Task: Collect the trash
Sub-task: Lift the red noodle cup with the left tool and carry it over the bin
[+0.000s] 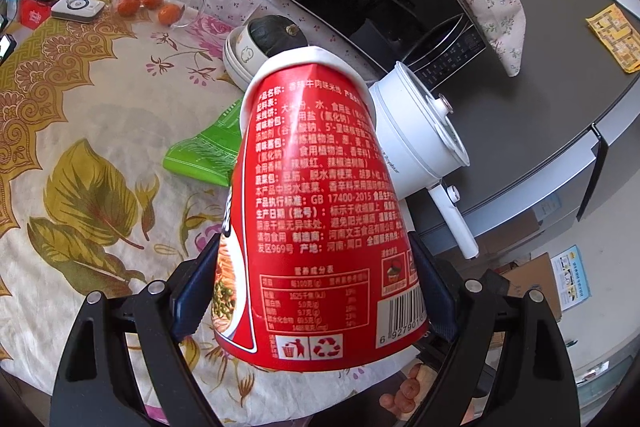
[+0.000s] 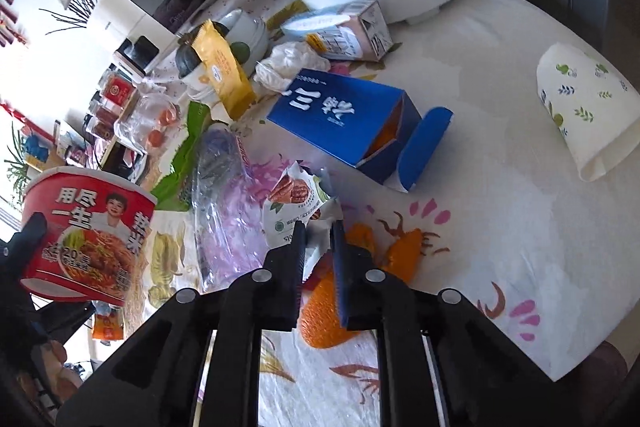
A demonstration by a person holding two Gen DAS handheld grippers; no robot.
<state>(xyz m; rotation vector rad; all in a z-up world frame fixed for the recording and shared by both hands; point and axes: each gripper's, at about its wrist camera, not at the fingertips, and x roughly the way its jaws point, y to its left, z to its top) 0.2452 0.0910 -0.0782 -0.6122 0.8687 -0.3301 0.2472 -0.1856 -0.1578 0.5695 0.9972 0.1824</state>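
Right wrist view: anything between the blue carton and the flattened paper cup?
No, bare tablecloth between blue carton and flattened paper cup; right wrist view shows it.

Both grippers are black, with silver rivets and ribbed dark-blue fingers (image 2: 339, 259).

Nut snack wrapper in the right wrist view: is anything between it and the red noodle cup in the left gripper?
Nothing solid visible. The right gripper is shut on the nut snack wrapper; between it and the red noodle cup lies only flat clear plastic wrap on the tablecloth.
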